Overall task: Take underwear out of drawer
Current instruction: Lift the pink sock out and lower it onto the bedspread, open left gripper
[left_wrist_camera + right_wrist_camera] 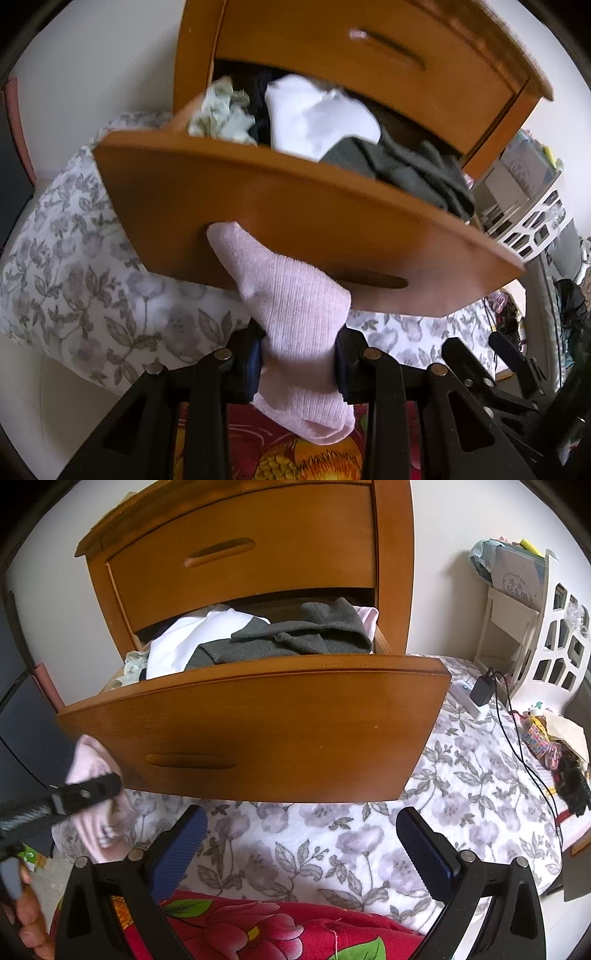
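Left claw (299,363) grips a pink garment (295,306) before the open drawer (258,731); right claw (299,845) gapes over the floral bedspread (461,786).

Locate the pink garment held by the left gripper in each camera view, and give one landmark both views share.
Left wrist view: the pink garment sits low in the centre, pinched between the left gripper's fingers, in front of the open drawer's front panel.
Right wrist view: it is at the far left edge, partly behind a black finger, left of the drawer.
Shared landmark: the grey clothing lying in the drawer.
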A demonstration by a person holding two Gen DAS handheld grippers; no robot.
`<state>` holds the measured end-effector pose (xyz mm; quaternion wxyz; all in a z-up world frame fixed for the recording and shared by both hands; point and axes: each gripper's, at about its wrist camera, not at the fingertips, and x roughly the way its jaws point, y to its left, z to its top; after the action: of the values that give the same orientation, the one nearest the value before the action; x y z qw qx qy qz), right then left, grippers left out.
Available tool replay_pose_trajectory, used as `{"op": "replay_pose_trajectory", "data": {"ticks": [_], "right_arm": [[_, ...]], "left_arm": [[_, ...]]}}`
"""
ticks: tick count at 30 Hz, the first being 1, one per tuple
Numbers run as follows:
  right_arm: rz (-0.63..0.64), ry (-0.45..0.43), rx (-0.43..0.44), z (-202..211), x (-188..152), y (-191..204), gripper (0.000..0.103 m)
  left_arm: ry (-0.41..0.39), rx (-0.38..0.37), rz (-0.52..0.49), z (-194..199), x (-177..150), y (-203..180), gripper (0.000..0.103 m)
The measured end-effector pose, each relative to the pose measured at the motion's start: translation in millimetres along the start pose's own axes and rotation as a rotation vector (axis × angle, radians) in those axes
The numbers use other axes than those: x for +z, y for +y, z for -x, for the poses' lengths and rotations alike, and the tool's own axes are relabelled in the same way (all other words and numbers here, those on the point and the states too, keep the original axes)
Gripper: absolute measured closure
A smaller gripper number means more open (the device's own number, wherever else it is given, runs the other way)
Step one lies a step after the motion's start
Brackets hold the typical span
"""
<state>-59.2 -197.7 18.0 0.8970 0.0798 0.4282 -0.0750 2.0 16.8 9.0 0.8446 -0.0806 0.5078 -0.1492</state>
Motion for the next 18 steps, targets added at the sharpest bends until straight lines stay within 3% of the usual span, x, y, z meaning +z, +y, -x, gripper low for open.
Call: {"op": "replay_pose_trajectory", "data": {"ticks": [7,10,12,14,18], "right_arm": [[-0.001,0.005,0.002,-2,0,0,0.0],[0.0,0.006,0.001,-2,0,0,0.0],[-0.001,0.007,0.001,-2,0,0,0.0],[-0.002,0.007,0.002,-2,0,-1,0.0],[-0.002,0.007,0.002,-2,0,-1,0.0]], "left_arm": [[0.025,0.011,-0.01,-15,-1,-1,0.068],[0.032,0.018,0.002,-16,-1,1,0.059],[0.035,0.026,0.006,-16,-1,-1,0.044],[0.035,0.03,0.005,-15,-1,-1,0.037],[0.036,0.041,0.001,-14,-1,-1,0.033]]}}
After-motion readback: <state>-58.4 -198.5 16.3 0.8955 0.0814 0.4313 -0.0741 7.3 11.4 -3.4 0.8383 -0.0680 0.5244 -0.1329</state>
